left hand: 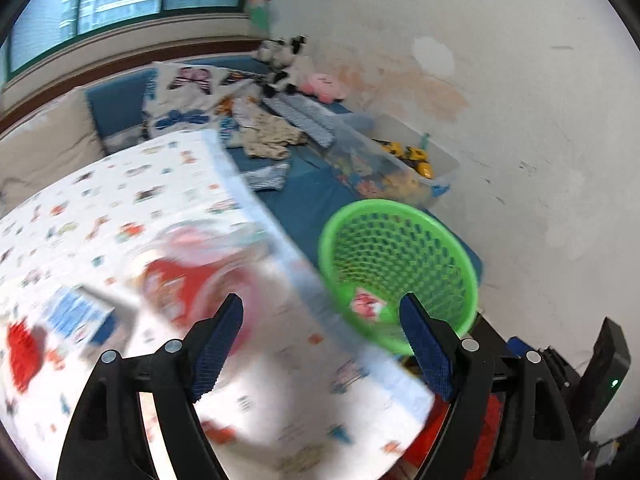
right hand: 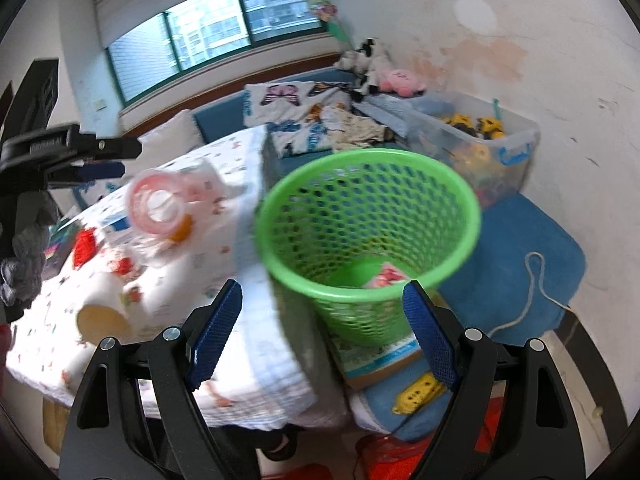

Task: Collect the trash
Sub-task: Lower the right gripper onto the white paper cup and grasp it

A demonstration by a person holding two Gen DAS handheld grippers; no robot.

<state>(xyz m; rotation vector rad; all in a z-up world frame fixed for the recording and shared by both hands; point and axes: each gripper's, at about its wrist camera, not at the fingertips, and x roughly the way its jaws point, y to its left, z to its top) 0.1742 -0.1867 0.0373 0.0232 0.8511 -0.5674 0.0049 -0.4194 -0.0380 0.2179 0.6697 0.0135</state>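
A green mesh wastebasket (left hand: 400, 268) (right hand: 368, 236) stands beside the cloth-covered table (left hand: 100, 200) (right hand: 240, 344), with a red-and-white wrapper (left hand: 367, 304) (right hand: 386, 276) at its bottom. On the table lie a clear pink-rimmed plastic cup (right hand: 160, 204) (left hand: 200, 272), a blue-and-white packet (left hand: 76, 316) and red scraps (right hand: 85, 246) (left hand: 22, 350). My left gripper (left hand: 322, 346) is open and empty above the table edge; it also shows at the left of the right wrist view (right hand: 108, 156). My right gripper (right hand: 322, 338) is open and empty, between the table corner and the basket.
A clear bin of yellow toys (left hand: 404, 164) (right hand: 476, 144) sits behind the basket on a blue mat (right hand: 516, 264). Clothes, pillows and plush toys (right hand: 372, 68) lie by the window. A yellow power strip (right hand: 418, 392) and a white cord (right hand: 536, 288) lie on the floor.
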